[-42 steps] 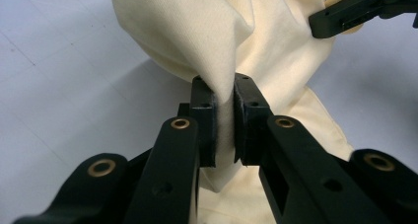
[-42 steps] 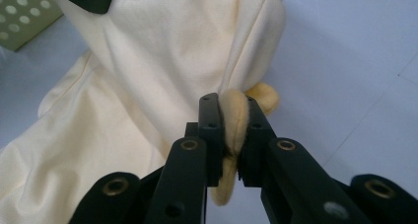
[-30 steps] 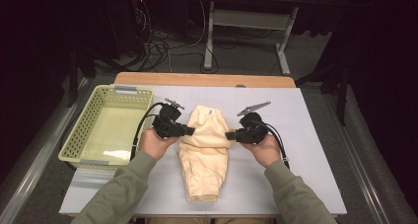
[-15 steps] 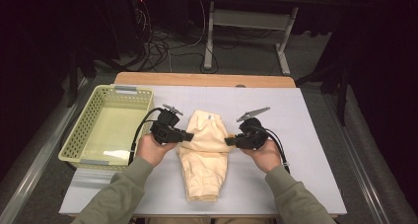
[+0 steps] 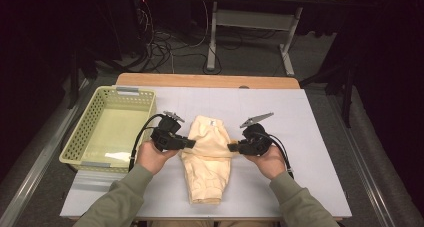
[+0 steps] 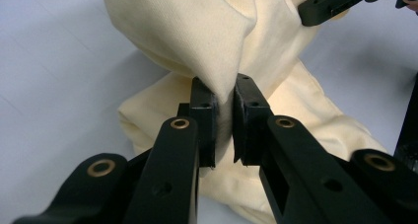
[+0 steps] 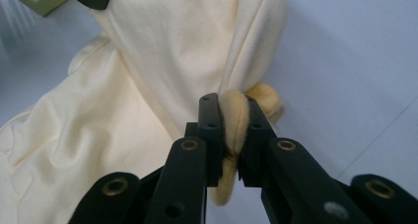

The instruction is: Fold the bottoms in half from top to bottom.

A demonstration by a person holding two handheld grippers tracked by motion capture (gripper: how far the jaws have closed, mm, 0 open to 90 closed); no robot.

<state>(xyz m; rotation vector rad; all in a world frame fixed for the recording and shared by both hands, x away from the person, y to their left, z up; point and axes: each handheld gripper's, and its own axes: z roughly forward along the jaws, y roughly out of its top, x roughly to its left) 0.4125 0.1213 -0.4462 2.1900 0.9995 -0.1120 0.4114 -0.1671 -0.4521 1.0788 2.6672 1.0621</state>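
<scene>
At about 9 o'clock on the bench (image 5: 310, 137) sits one pale green basket (image 5: 80, 137), with nothing visible inside it. Just right of it, the left gripper (image 5: 189, 143) has its jaws pinched narrow on a fold of the one cream garment (image 5: 207, 162), and in the left gripper view only a thin tip of cloth (image 6: 224, 93) sits between the pads. That is the weak point: a sideways tug could well pull the tip free, dropping that side. The garment lies at the bench's centre, its upper part lifted and bunched between the two grippers, its lower part trailing flat toward 6 o'clock. At 3 o'clock of the garment, the right gripper (image 5: 233, 148) has its jaws clamped on a thick rolled hem (image 7: 235, 120), a fuller bite, so uneven tension may twist the fold. If the hands (image 5: 152, 157) spread apart too far, the trailing part could drag and crease. Count: one basket, one garment, two grippers.
</scene>
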